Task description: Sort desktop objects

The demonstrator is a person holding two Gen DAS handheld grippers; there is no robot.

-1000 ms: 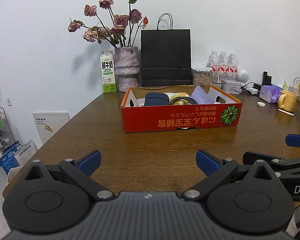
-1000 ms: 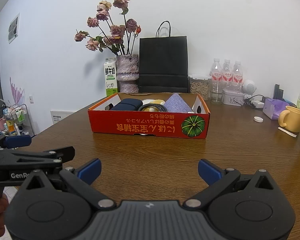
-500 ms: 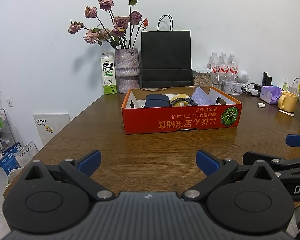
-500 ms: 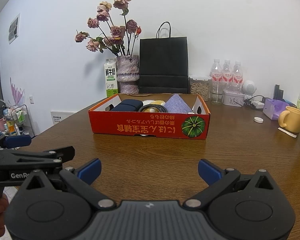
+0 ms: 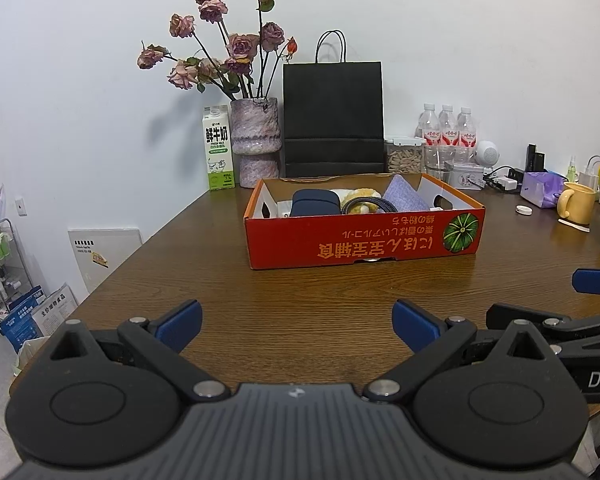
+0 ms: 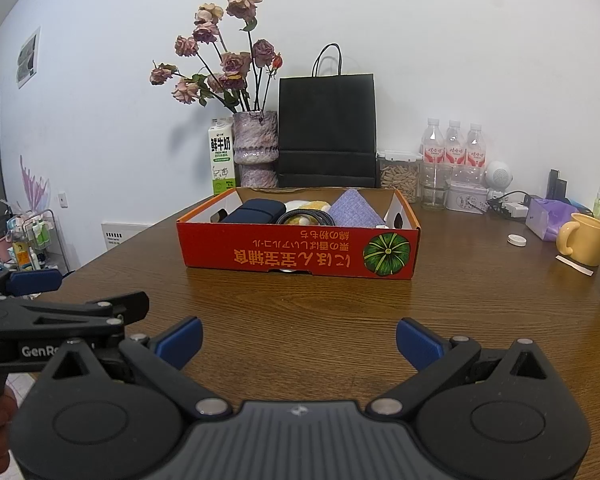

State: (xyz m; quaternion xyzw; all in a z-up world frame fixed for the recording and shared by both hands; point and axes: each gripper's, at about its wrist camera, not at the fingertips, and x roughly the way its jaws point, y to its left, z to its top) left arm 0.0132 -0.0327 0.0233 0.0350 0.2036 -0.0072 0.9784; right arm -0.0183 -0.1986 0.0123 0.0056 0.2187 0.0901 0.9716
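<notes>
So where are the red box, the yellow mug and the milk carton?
red box (image 6: 284,254), right wrist view, on its printed front wall.
yellow mug (image 6: 586,238), right wrist view, on its body.
milk carton (image 5: 219,152), left wrist view, on its front label.

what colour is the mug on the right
The mug is yellow, clearest in the right wrist view.

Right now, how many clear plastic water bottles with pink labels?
3: left bottle, middle bottle, right bottle, side by side by the wall, right of the black paper bag. More may be hidden behind.
</notes>
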